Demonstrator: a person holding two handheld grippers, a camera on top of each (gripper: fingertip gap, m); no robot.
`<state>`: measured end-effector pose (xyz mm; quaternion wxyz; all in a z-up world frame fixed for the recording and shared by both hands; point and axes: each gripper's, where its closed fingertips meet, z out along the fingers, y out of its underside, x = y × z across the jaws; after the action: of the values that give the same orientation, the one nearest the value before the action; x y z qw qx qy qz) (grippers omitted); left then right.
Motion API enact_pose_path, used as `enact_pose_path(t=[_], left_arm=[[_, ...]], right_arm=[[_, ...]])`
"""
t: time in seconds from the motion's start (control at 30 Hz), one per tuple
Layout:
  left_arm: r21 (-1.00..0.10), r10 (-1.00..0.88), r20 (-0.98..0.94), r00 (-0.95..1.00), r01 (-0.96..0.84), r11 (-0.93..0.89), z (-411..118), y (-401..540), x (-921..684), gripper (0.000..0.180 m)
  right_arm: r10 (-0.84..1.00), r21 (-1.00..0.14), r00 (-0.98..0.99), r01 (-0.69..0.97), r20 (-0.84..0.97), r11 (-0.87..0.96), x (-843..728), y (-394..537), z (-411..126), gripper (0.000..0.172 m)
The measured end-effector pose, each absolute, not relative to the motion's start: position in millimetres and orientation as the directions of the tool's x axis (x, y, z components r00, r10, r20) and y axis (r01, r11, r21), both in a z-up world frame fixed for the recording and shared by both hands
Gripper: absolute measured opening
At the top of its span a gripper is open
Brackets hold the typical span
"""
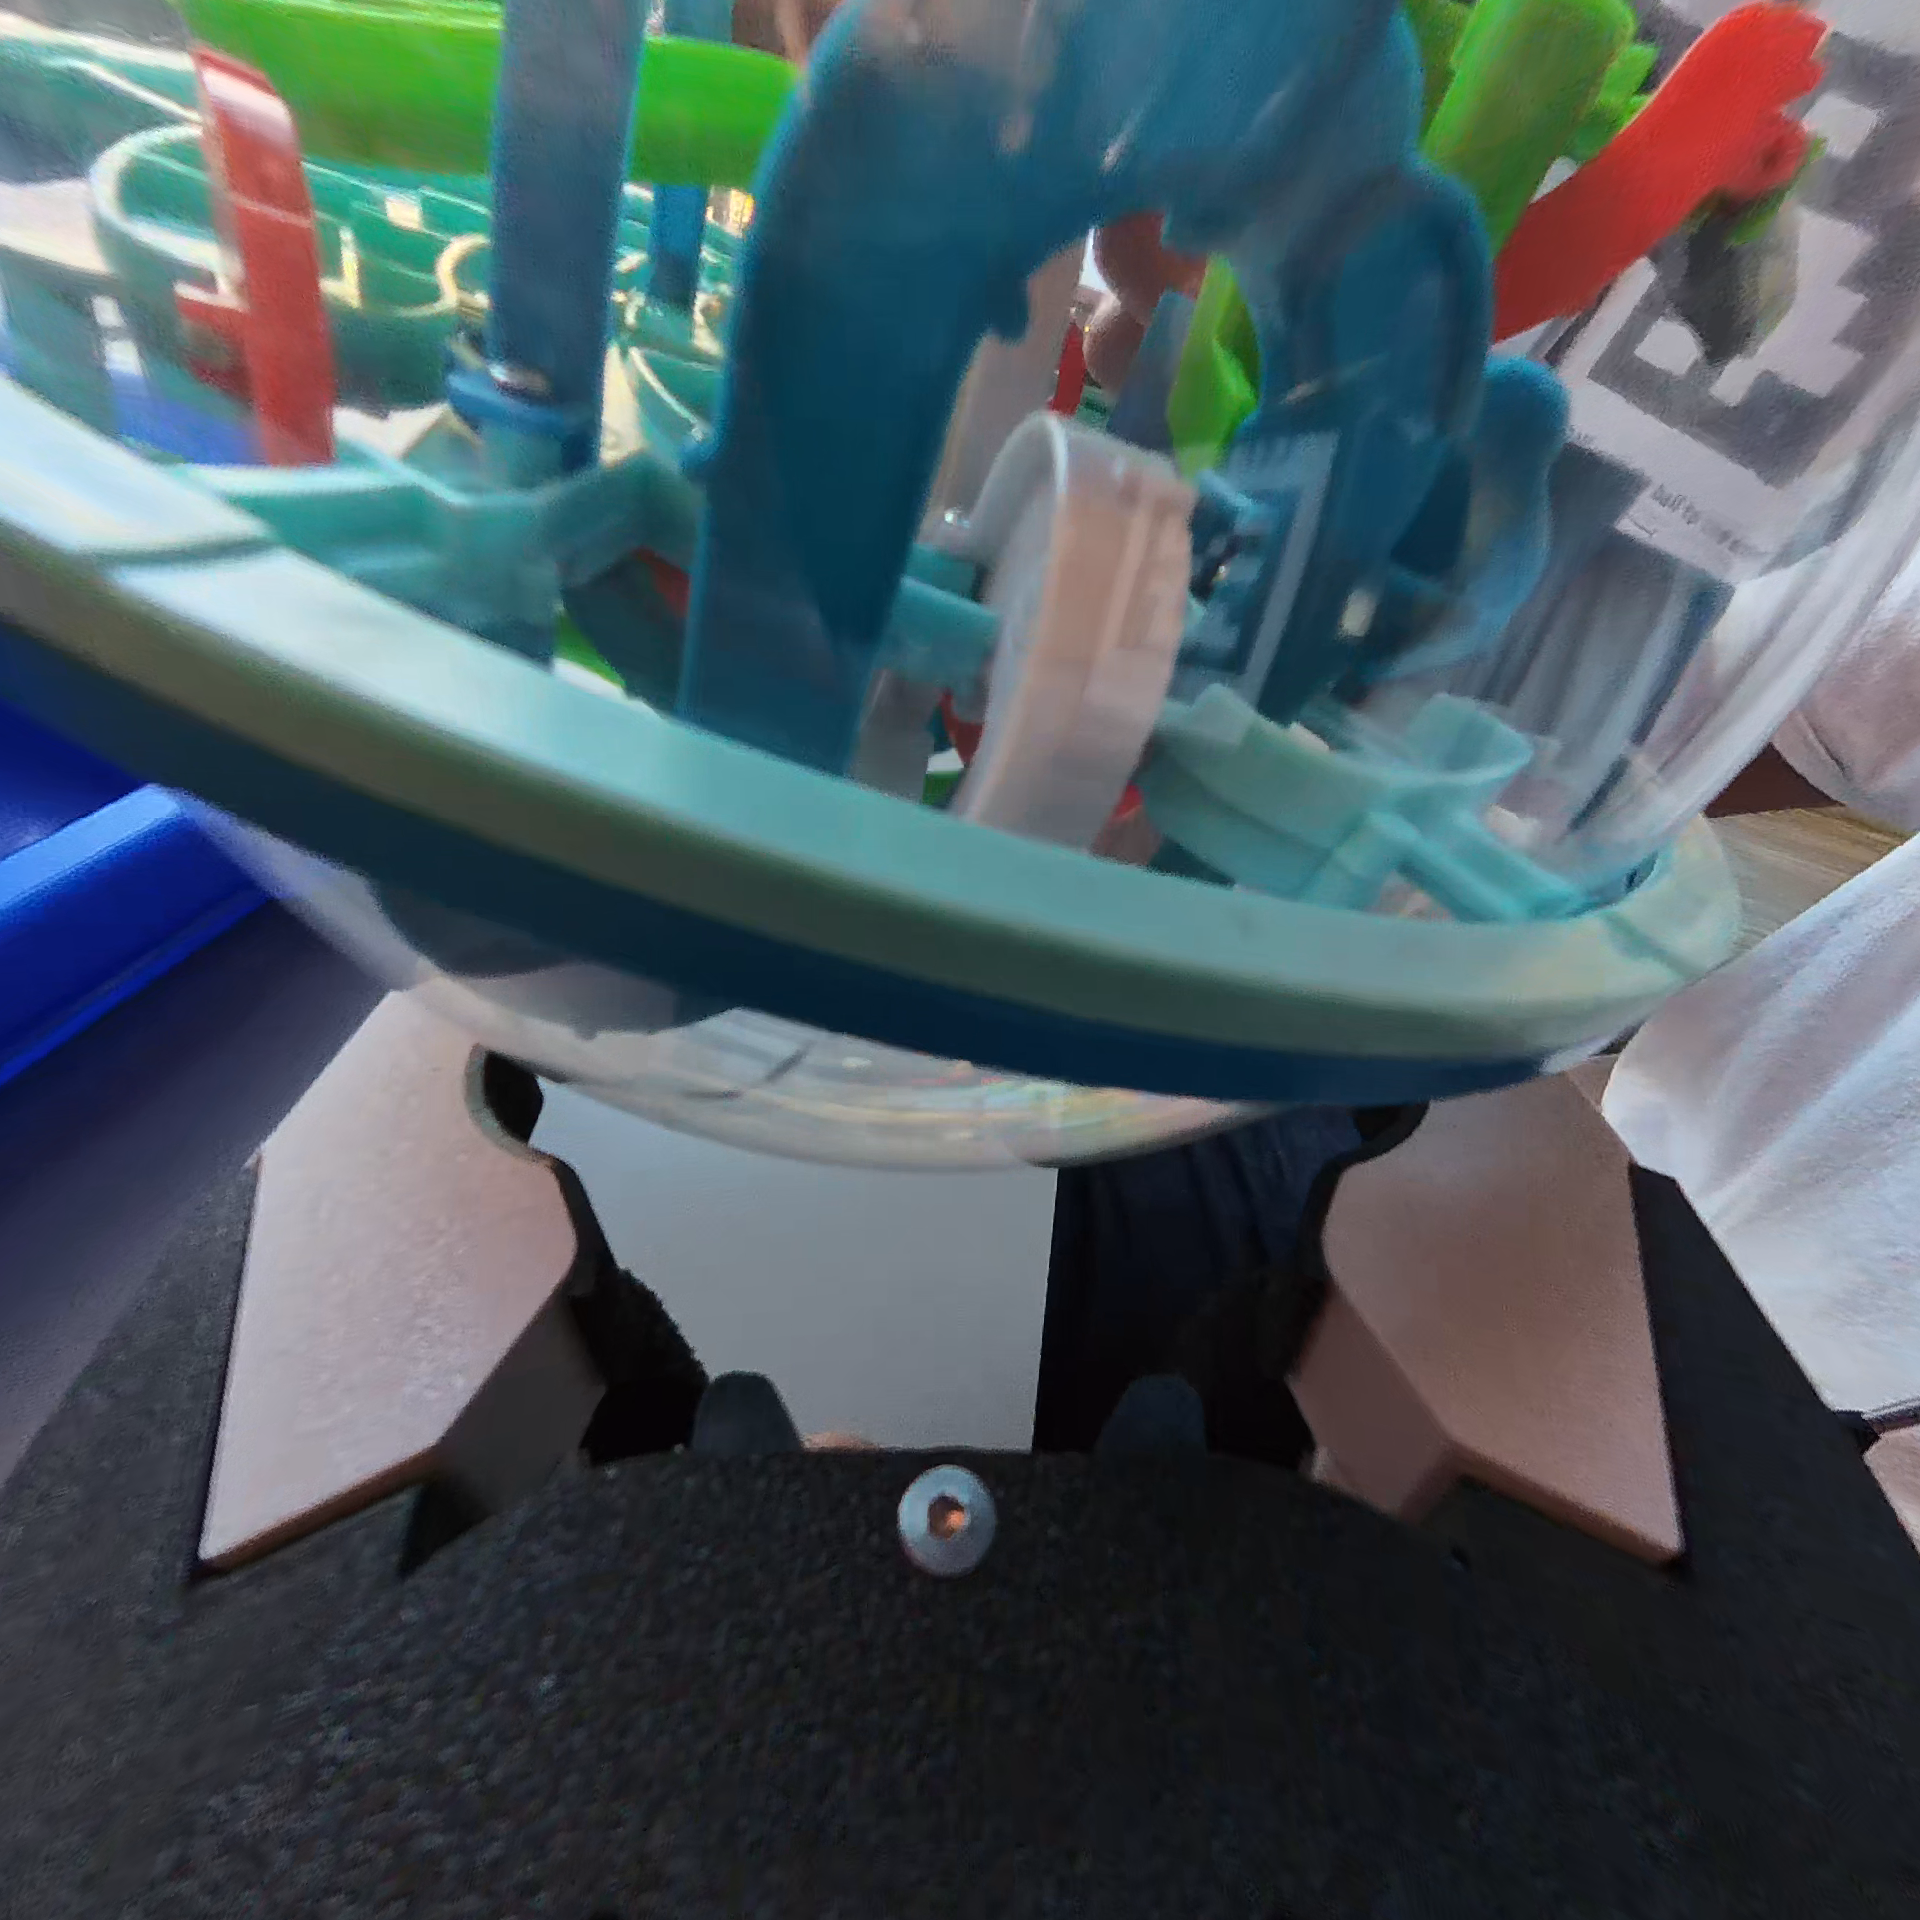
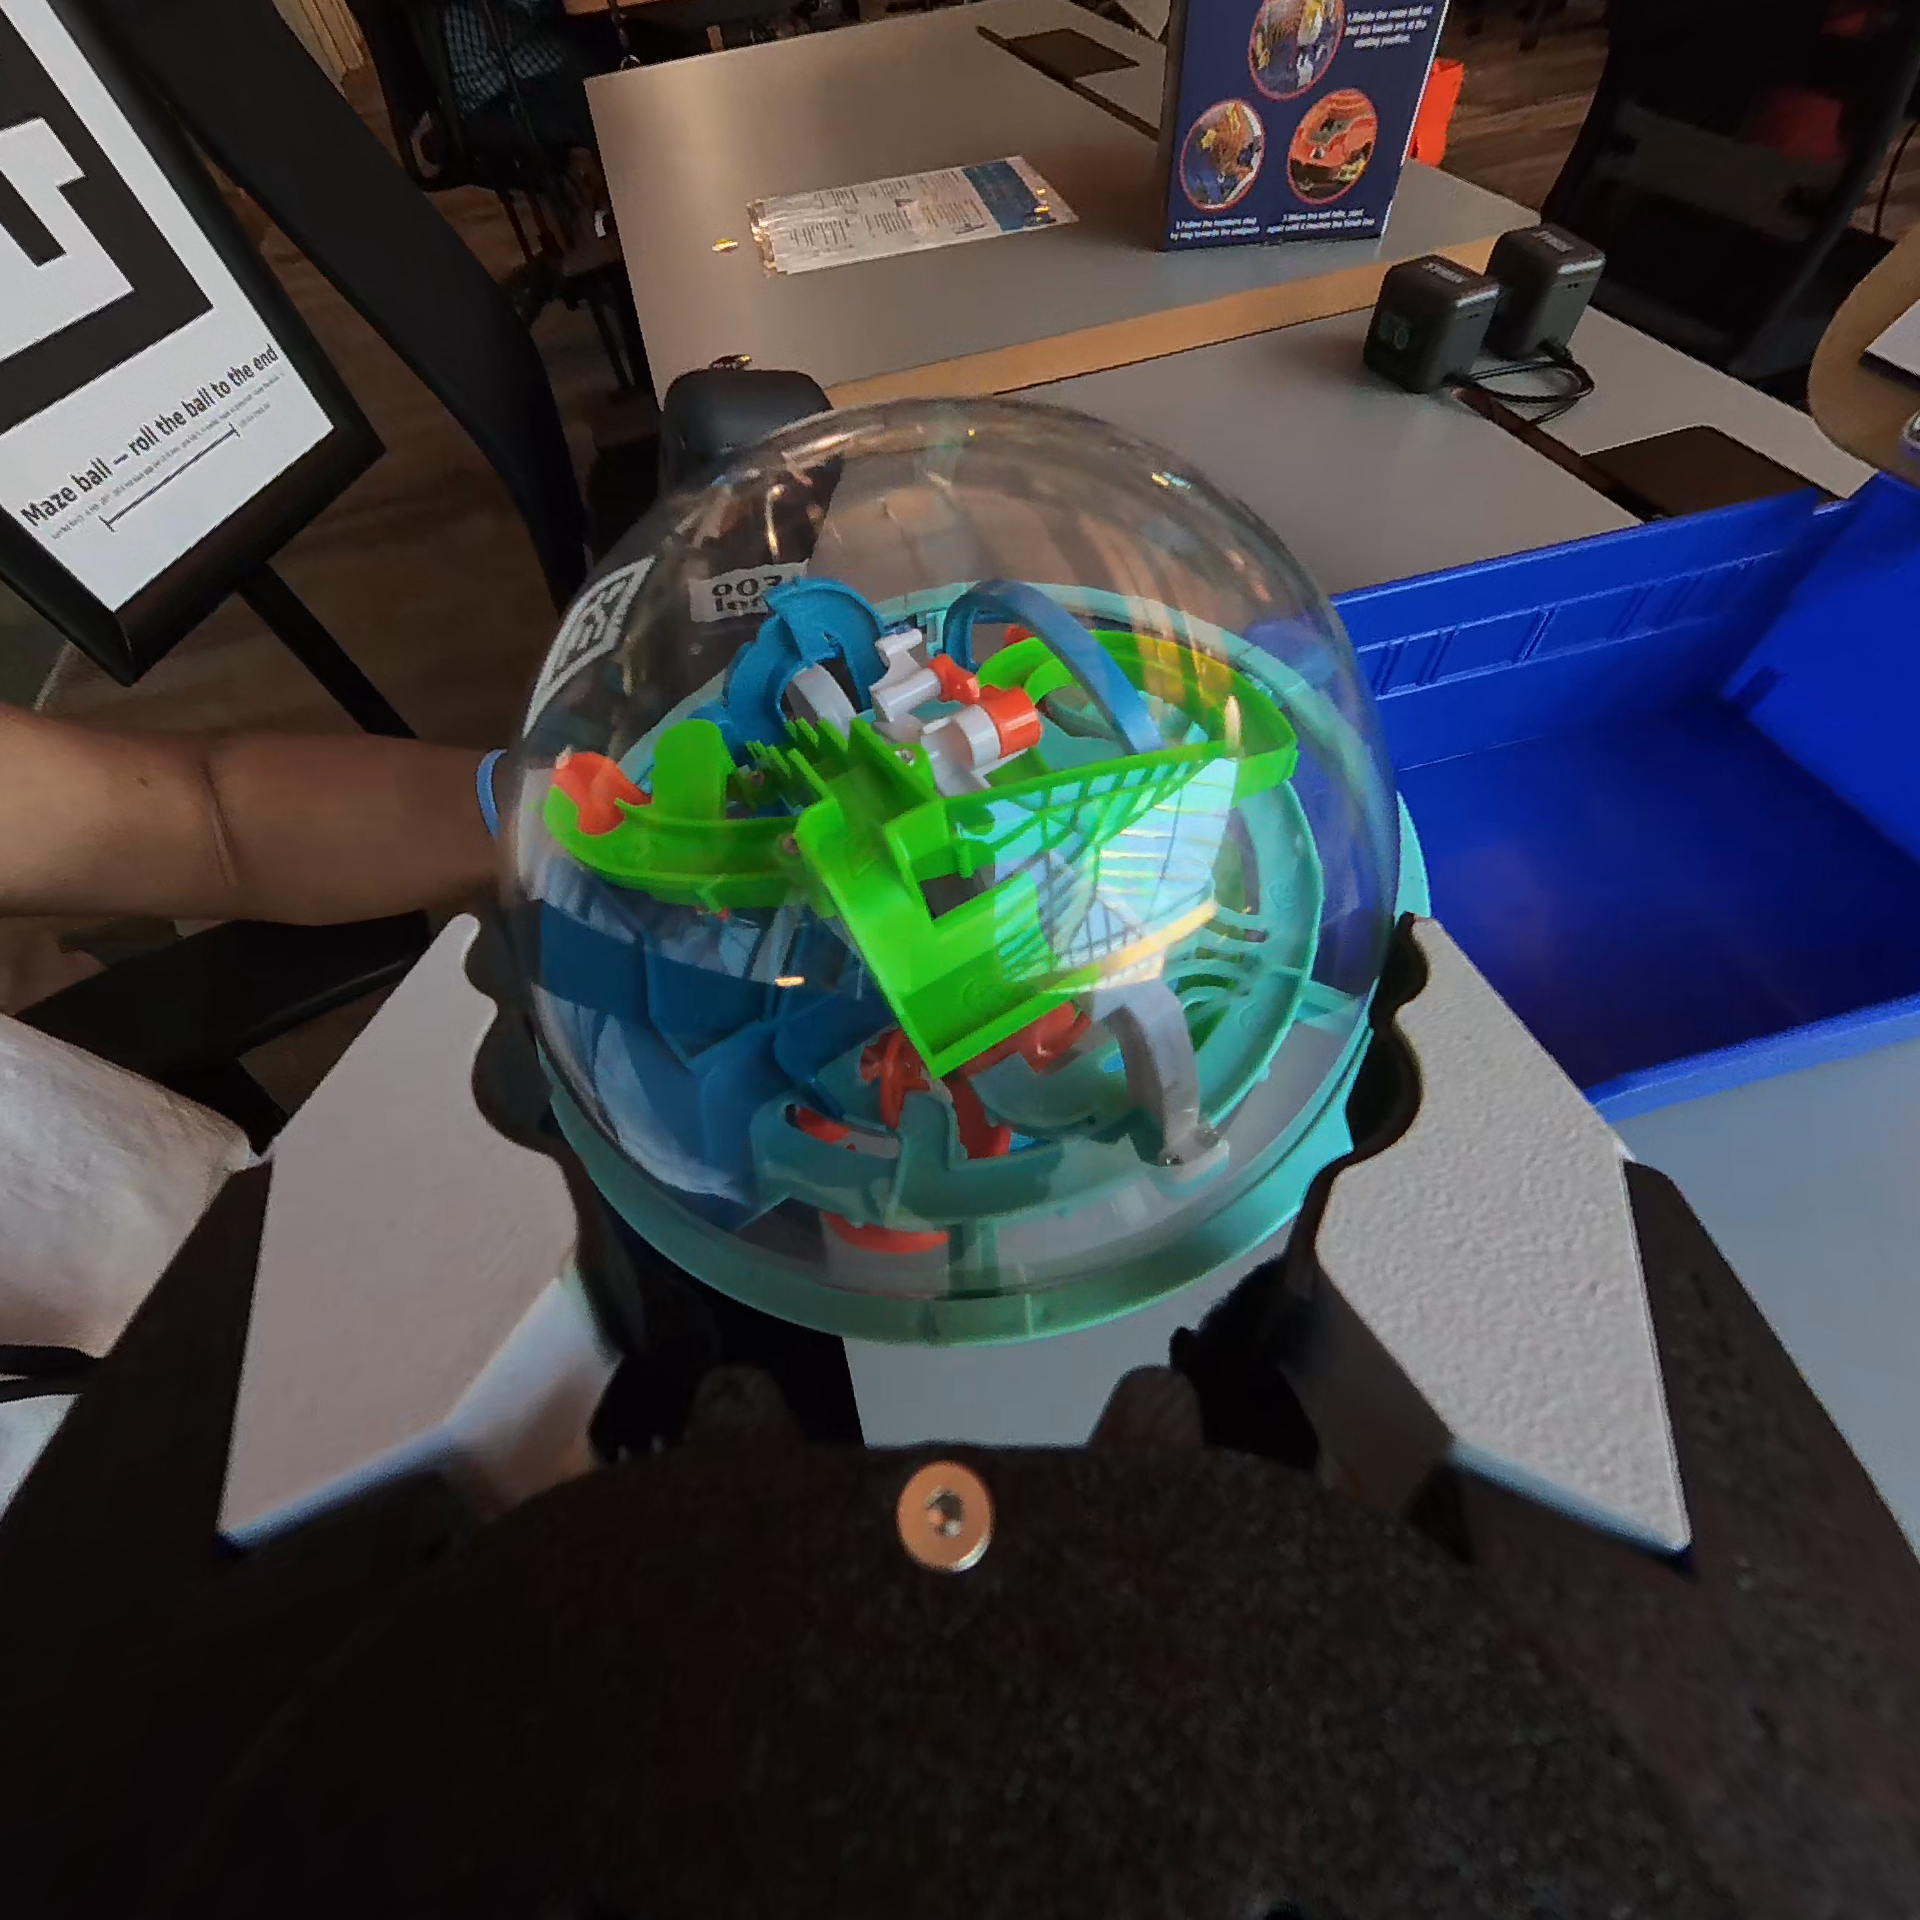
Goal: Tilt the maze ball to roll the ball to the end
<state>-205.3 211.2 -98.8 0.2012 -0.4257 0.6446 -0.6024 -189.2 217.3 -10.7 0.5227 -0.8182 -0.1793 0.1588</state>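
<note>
The clear maze ball (image 2: 940,894), holding green, blue and teal tracks, sits pinched between the right gripper (image 2: 940,1049) pads. The left gripper (image 1: 935,1091) clasps it too. A blue bin (image 2: 1662,883) lies at 3 o'clock.

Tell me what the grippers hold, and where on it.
Both hold the clear maze ball. The right gripper clamps its sides near the teal rim; the left gripper cups its clear lower dome.
</note>
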Motion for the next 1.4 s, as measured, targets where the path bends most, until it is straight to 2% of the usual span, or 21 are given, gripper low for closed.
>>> enact_pose_path(t=[0.73, 1.4], left_arm=[[-0.955, -0.784, 0.244, -0.571, -0.284, -0.090, -95, 204, -206, 0.155], [-0.927, -0.716, 0.368, -0.593, -0.292, -0.235, -78, 196, -211, 0.155]], right_arm=[[0.465, -0.897, 0.885, 0.208, 0.003, -0.390, -198, 217, 2, 0.154], [0.419, -0.874, 0.904, 0.135, -0.084, -0.467, -201, 226, 18, 0.154]])
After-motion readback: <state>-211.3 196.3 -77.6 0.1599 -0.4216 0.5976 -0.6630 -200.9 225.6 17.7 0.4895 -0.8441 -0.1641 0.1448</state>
